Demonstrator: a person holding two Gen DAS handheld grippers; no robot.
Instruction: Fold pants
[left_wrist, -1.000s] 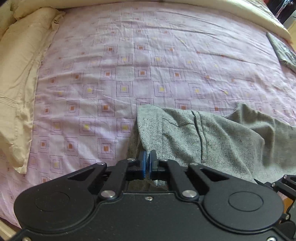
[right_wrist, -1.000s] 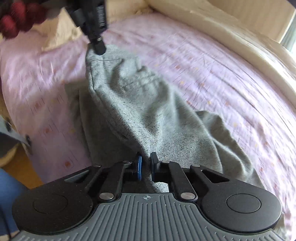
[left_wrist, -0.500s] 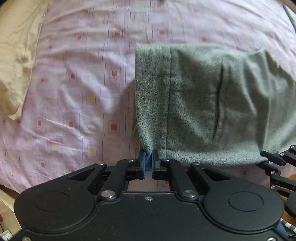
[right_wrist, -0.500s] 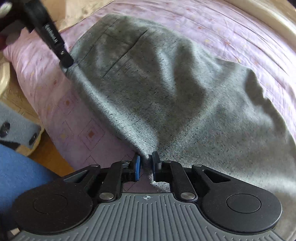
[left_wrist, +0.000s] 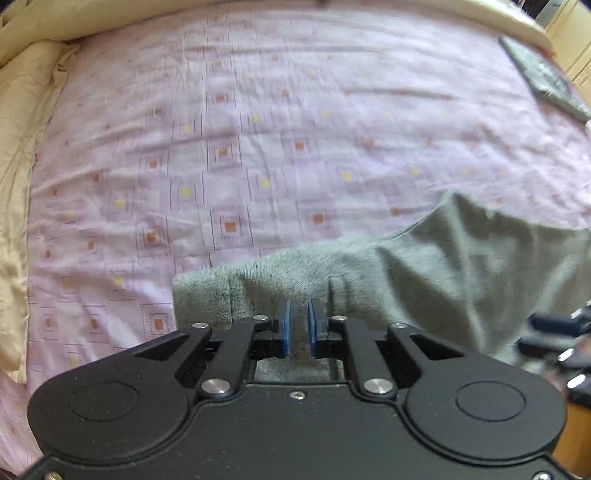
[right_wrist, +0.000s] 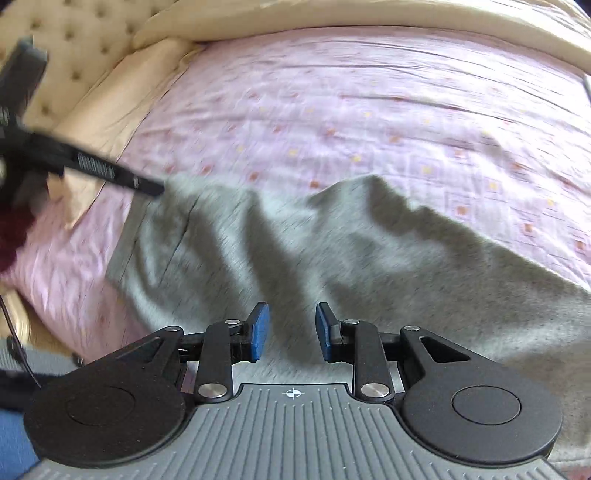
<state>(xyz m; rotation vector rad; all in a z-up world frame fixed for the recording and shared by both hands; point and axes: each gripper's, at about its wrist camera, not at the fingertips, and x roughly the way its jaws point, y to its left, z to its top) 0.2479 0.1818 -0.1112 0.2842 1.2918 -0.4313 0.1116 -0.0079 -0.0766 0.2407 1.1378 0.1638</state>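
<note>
- Left wrist view: left gripper (left_wrist: 298, 325), blue pads slightly apart, grey cloth between them; whether it grips cannot be told.
- Right wrist view: right gripper (right_wrist: 291, 330), pads well apart, holding nothing, just above the cloth.
- Pants (right_wrist: 332, 251): grey knit, rumpled on the bed (left_wrist: 258, 129) near its front edge, waistband toward the left gripper; likely laid down to flatten for folding.
- Pillow (left_wrist: 22, 155): cream, at the bed's left side.
- Dark folded cloth (left_wrist: 543, 81): far right corner.
</note>
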